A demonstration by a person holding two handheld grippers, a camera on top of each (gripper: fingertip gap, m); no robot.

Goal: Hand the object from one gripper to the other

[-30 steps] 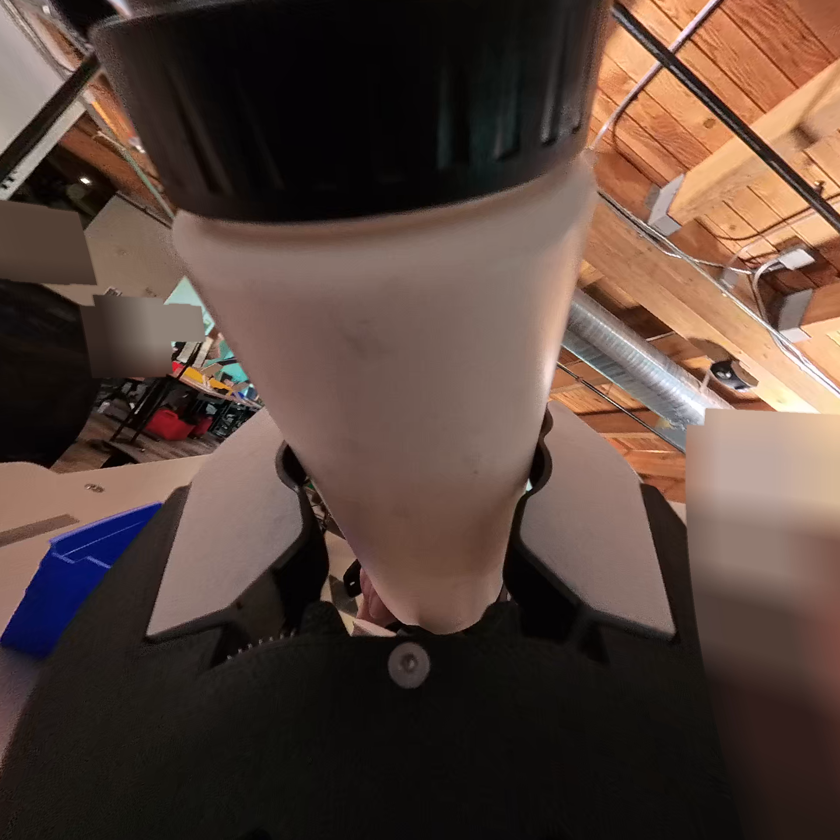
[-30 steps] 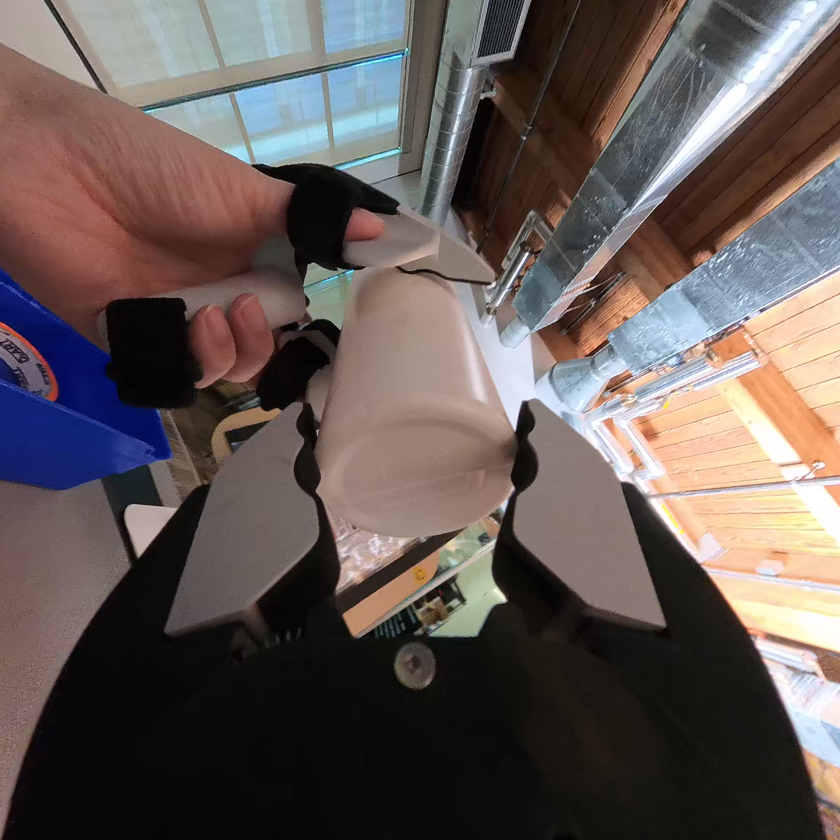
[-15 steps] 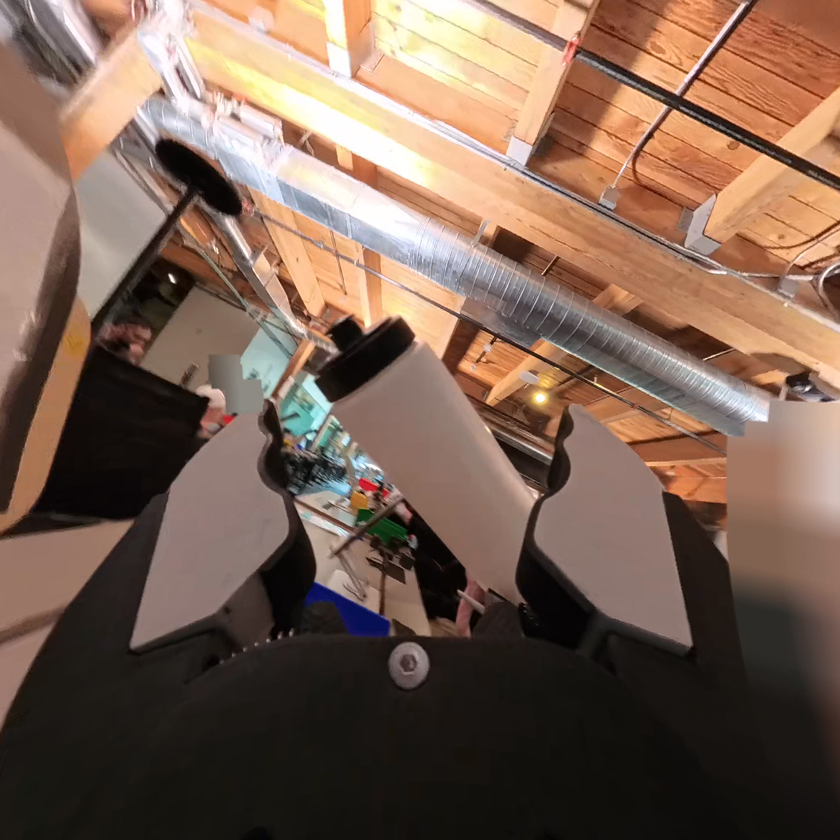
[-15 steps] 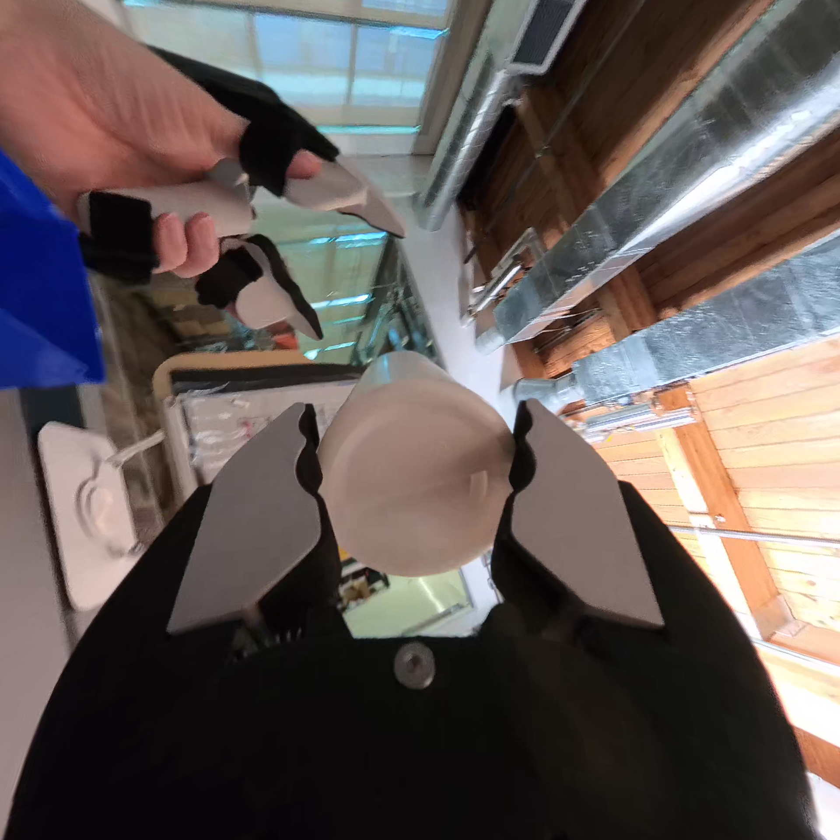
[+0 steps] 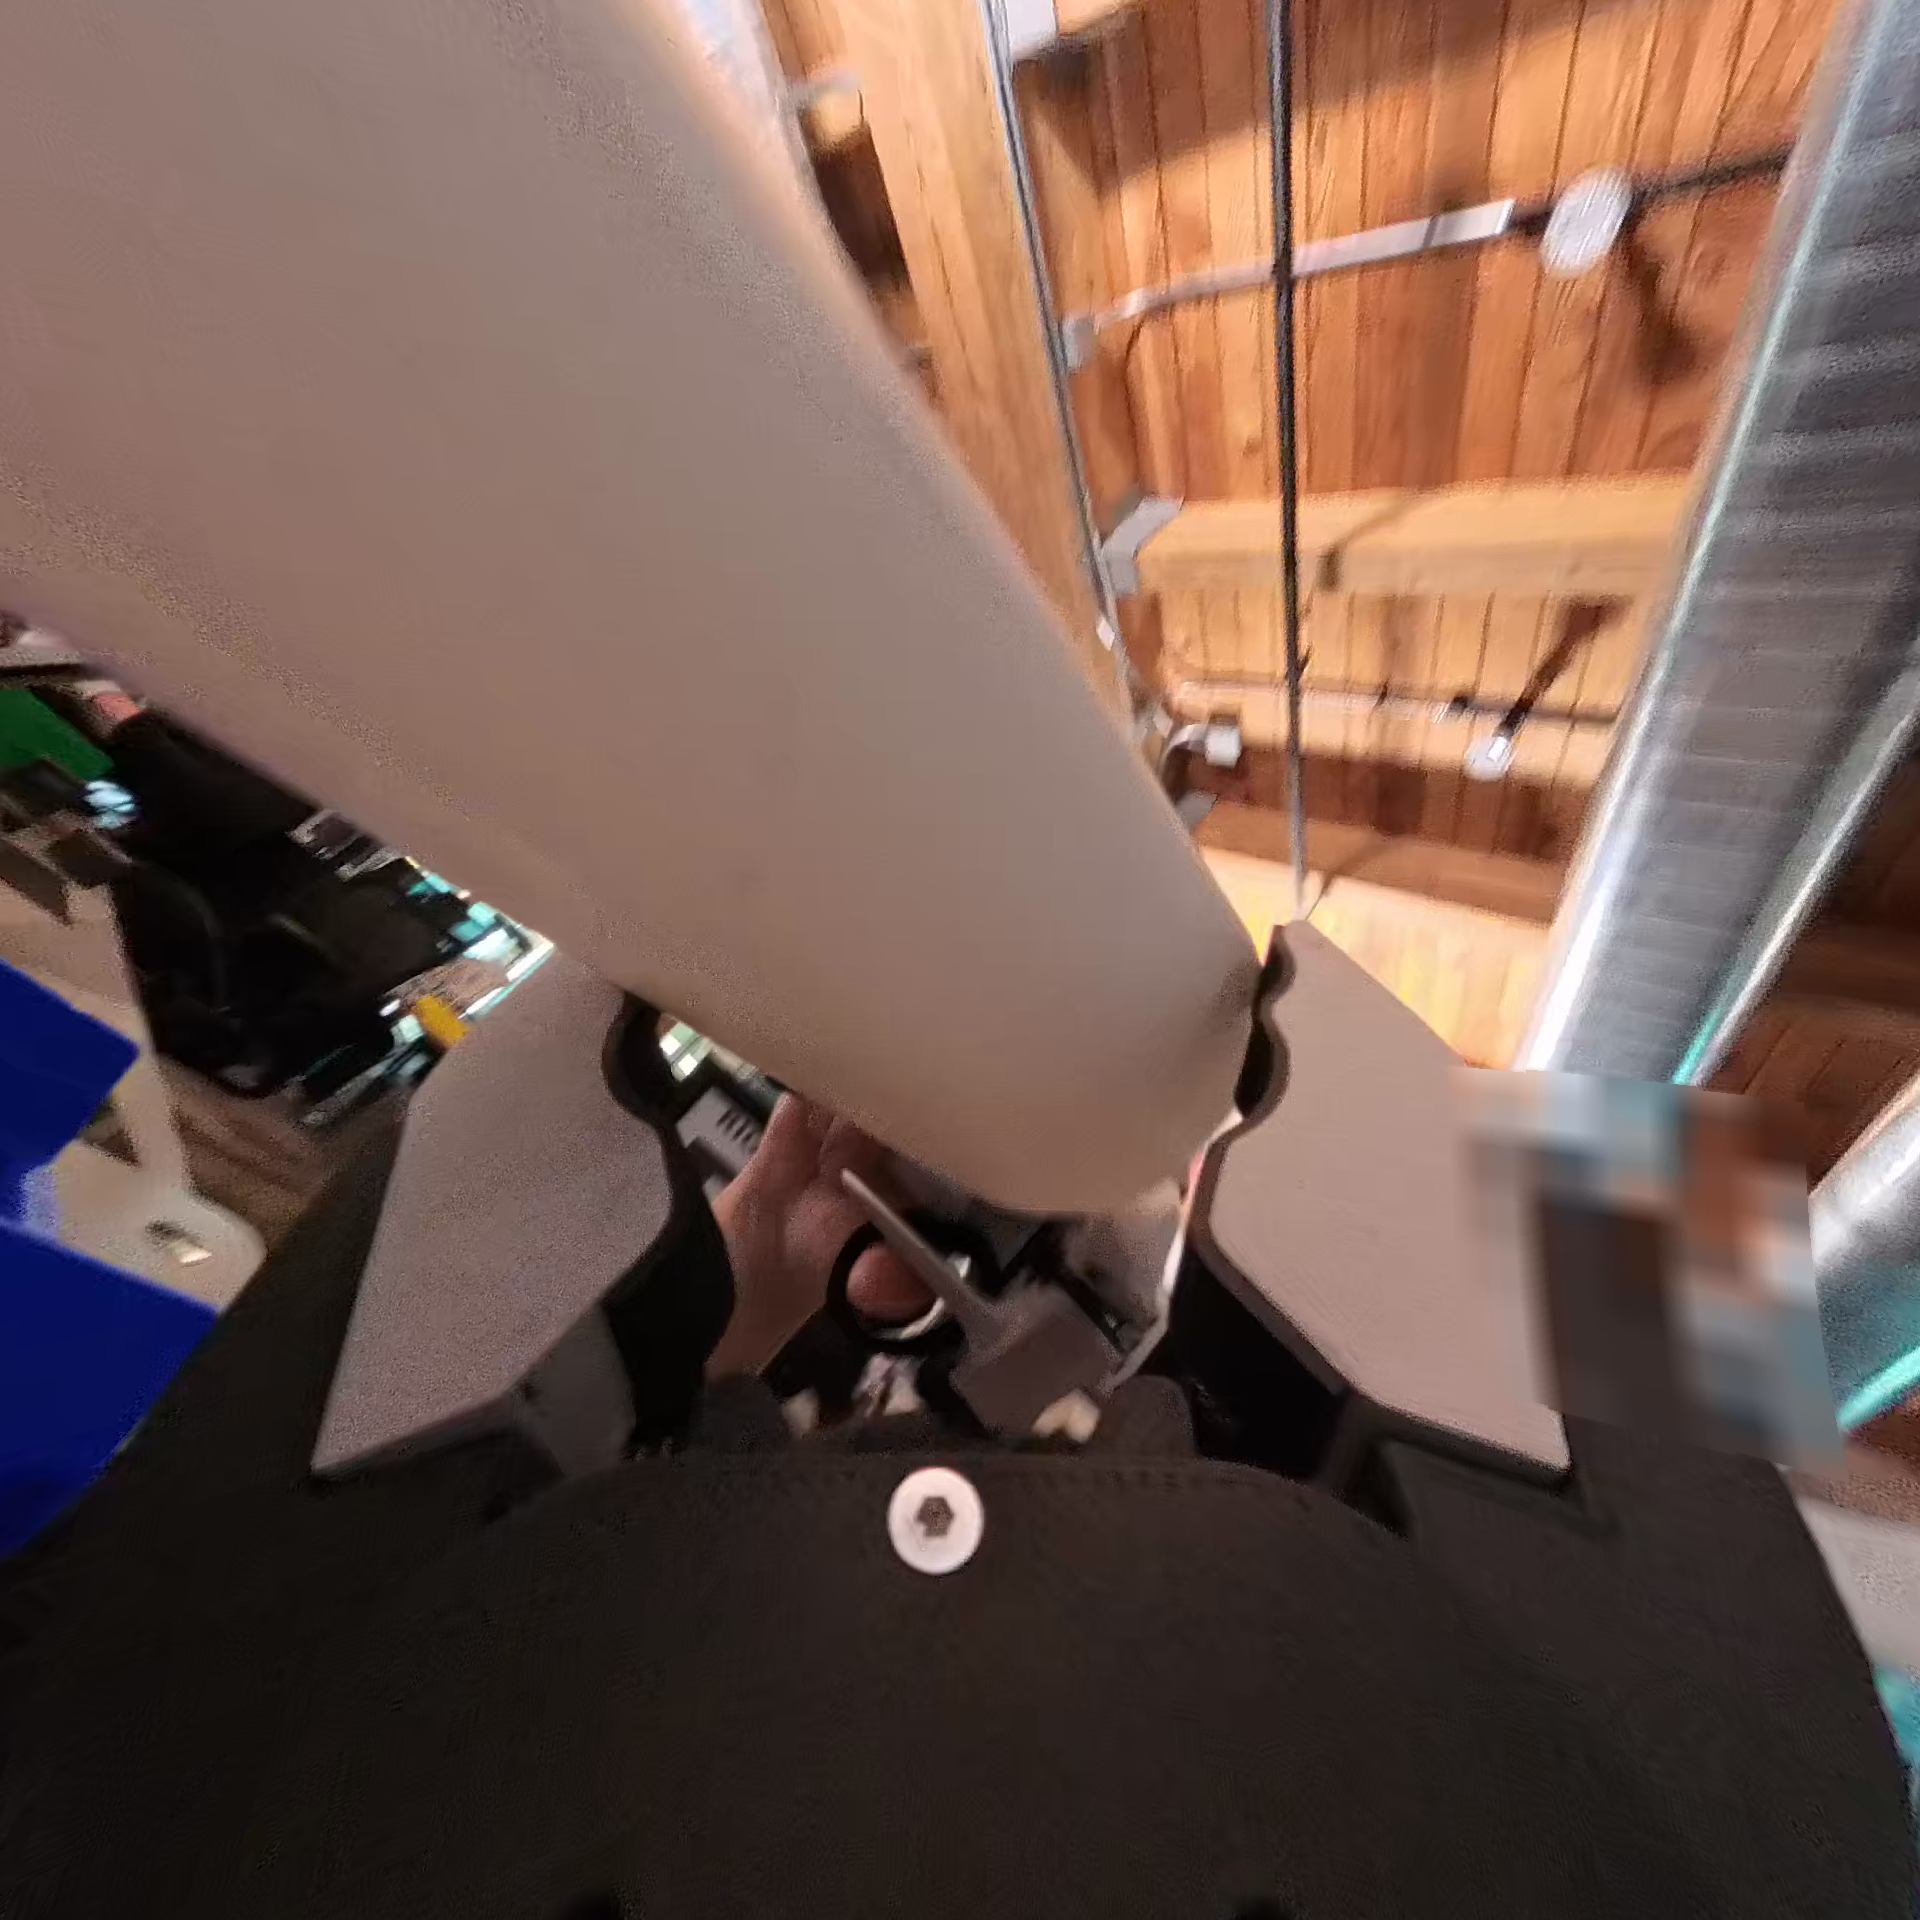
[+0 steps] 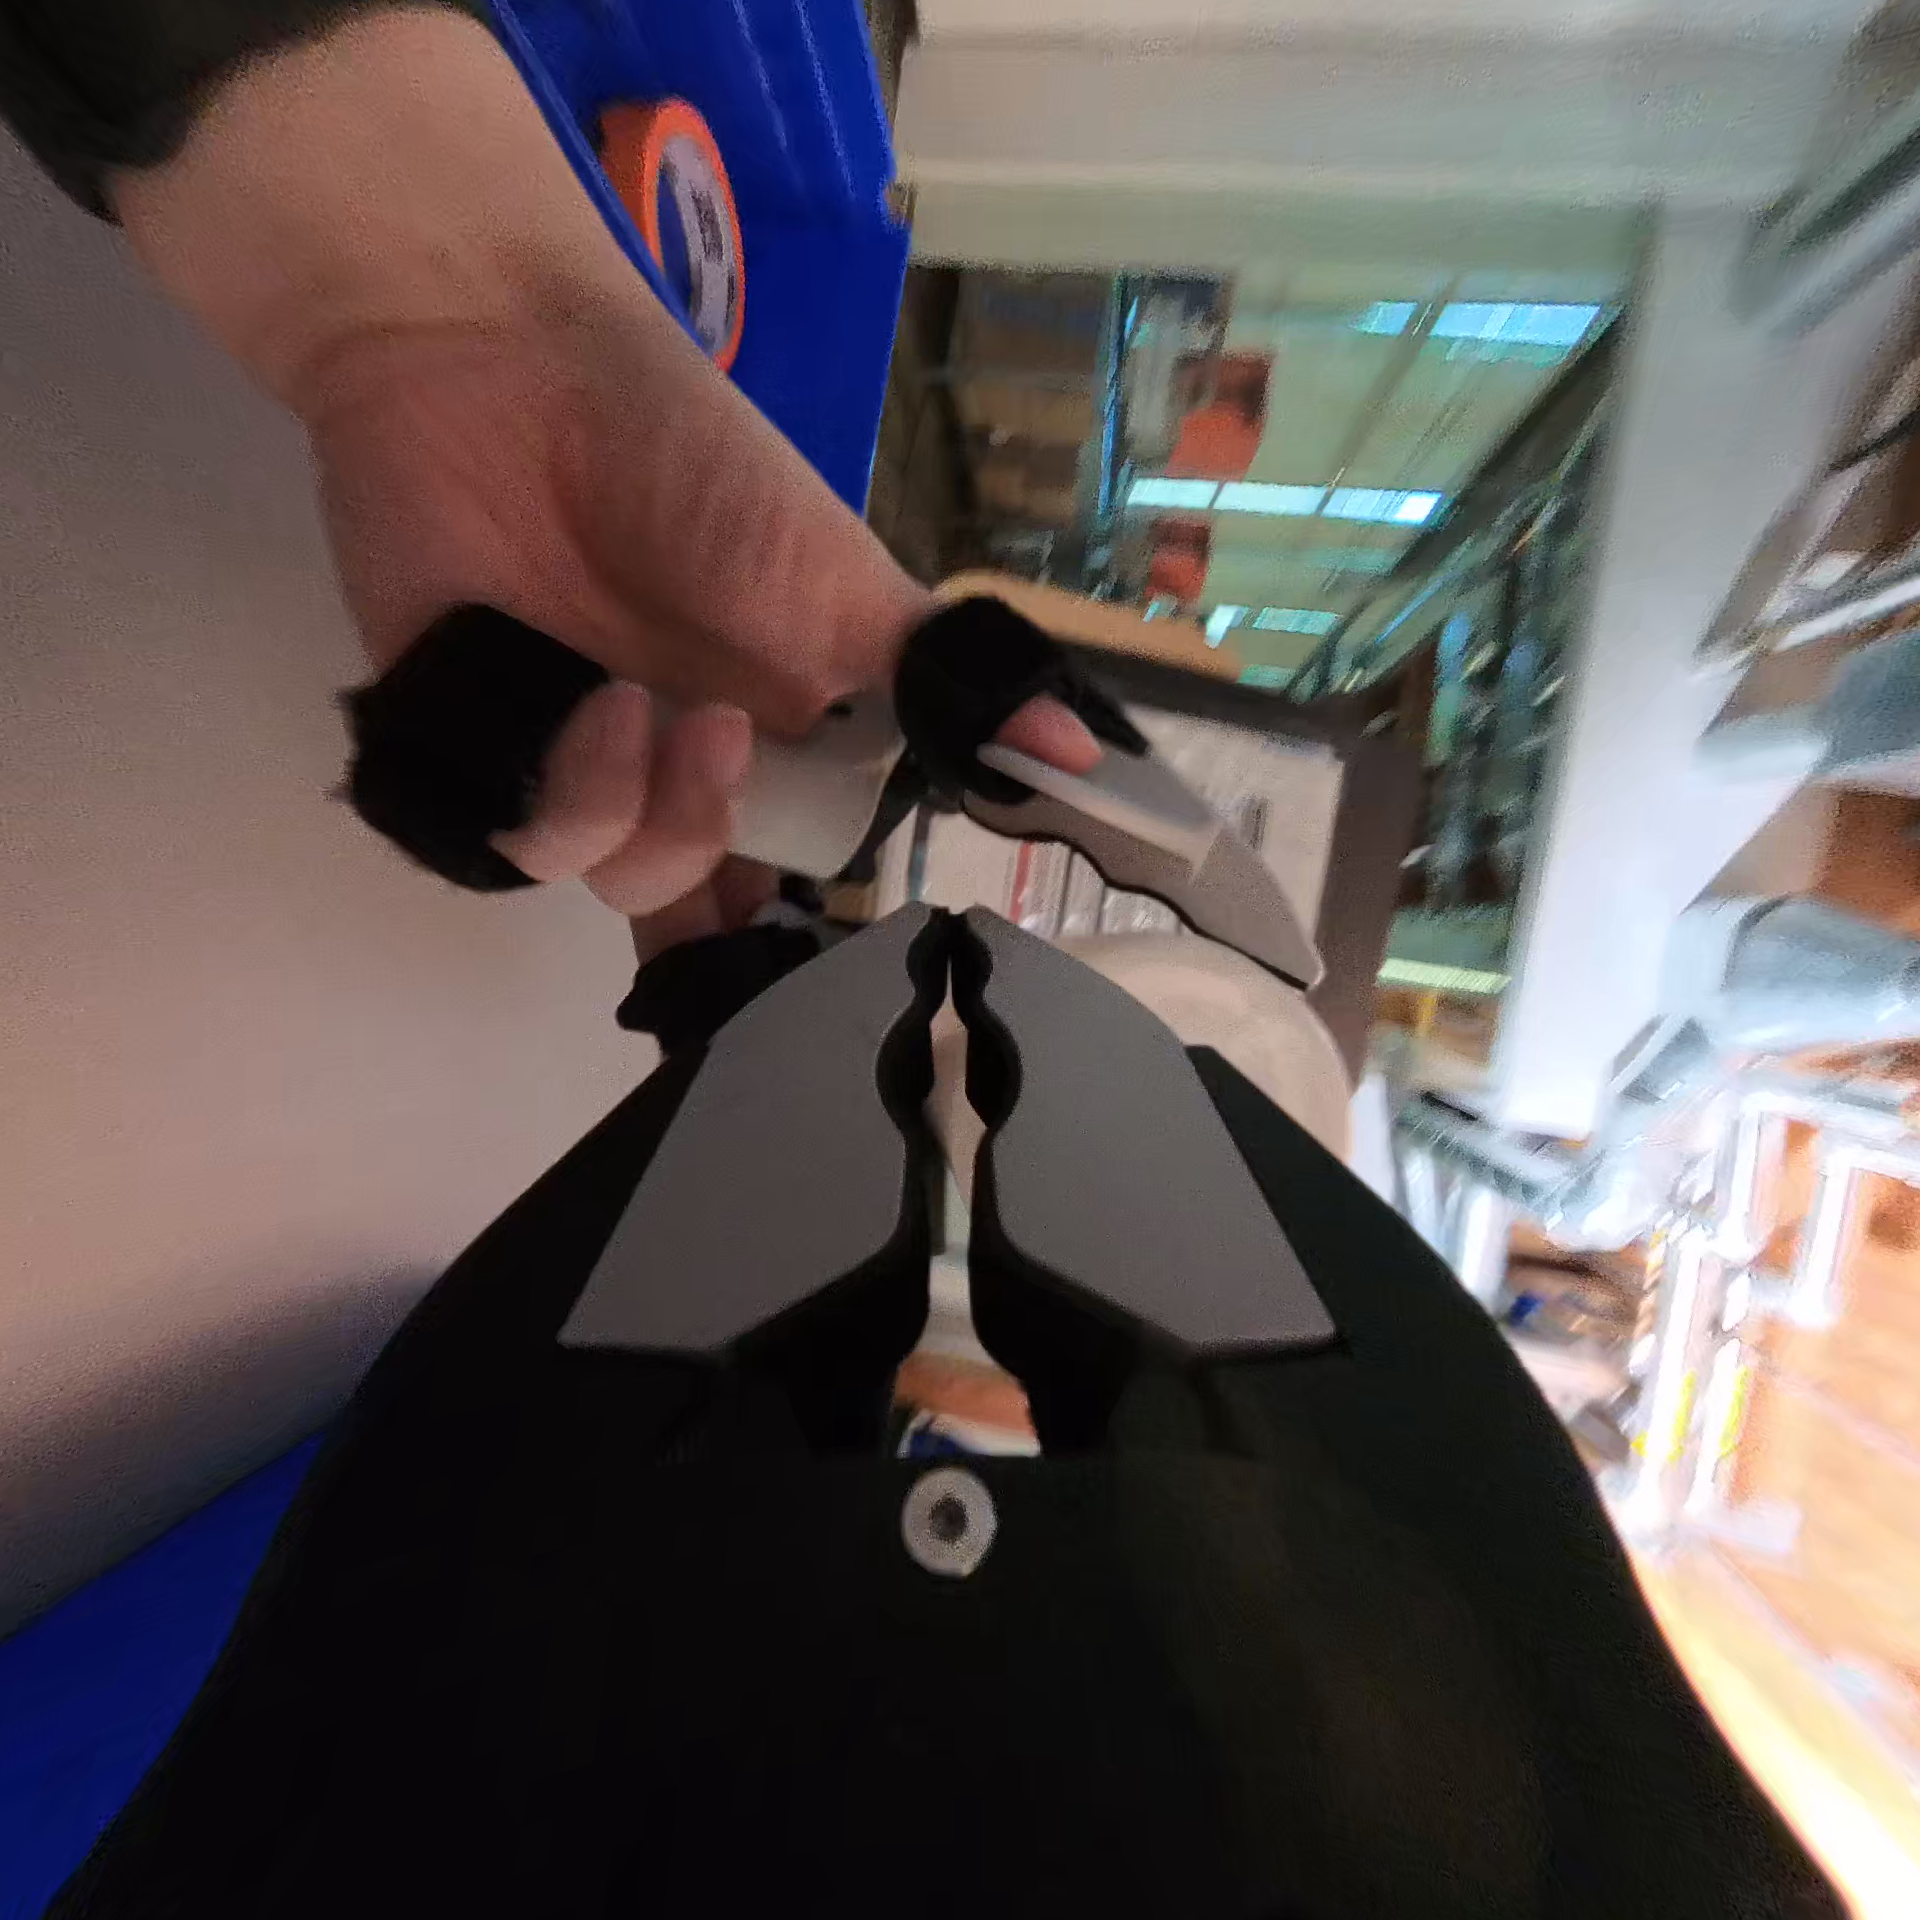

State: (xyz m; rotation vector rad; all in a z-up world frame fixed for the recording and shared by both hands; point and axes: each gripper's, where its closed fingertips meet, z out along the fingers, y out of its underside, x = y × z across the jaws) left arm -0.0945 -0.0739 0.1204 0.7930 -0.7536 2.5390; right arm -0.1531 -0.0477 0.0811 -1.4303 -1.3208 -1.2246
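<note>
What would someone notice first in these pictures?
A big white bottle fills the upper left of the left wrist view, its end clamped in the left gripper. In the right wrist view, the right gripper is shut on nothing, below a hand.

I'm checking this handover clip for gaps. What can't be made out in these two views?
- Left wrist view: the white bottle runs off the top and left edges, so its cap end is cut off.
- Right wrist view: the shut fingers of the right gripper hide most of the bottle.
- Right wrist view: the background shelves are too motion-blurred to read any detail.
</note>
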